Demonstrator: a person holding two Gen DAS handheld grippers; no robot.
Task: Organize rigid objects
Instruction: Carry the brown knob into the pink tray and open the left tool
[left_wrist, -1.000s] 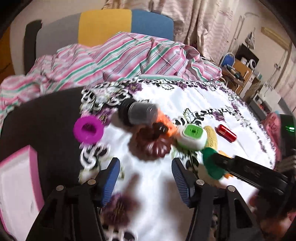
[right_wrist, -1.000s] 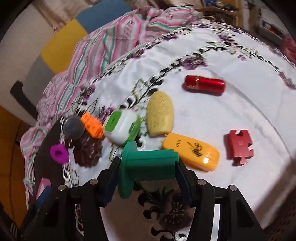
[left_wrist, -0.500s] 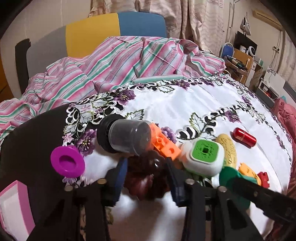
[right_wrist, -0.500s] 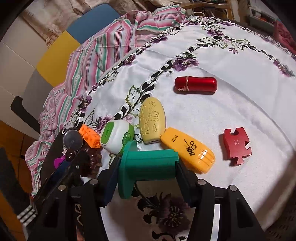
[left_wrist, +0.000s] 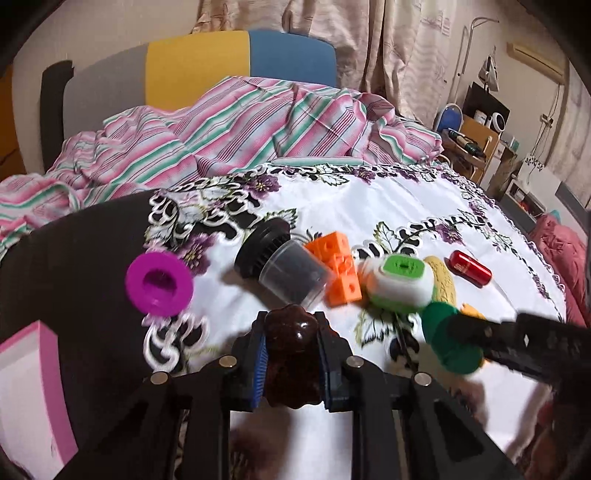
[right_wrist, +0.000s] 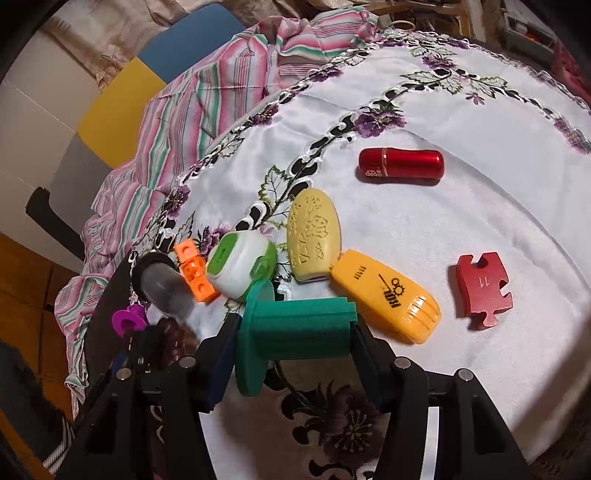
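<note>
While the left claw (left_wrist: 291, 360) pinches the brown piece (left_wrist: 291, 354), the right claw (right_wrist: 295, 332) clamps the green spool (right_wrist: 291, 328).

Both wrist views look steeply down, close — sharing the orange blocks (left_wrist: 338, 273) (right_wrist: 194, 271).

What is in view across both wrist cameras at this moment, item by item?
flower-shaped piece: 1, dark brown, between left gripper pads
spool: 1, green, between right gripper pads
ring: 1, magenta, cloth's left edge
jar: 1, clear with black cap, on its side
blocks: 1 cluster, orange, beside jar
case: 1, white and green
oval: 1, pale yellow
case: 1, orange-yellow
cylinder: 1, red
puzzle piece: 1, red
box: 1, pink
left gripper: shut
right gripper: shut
</note>
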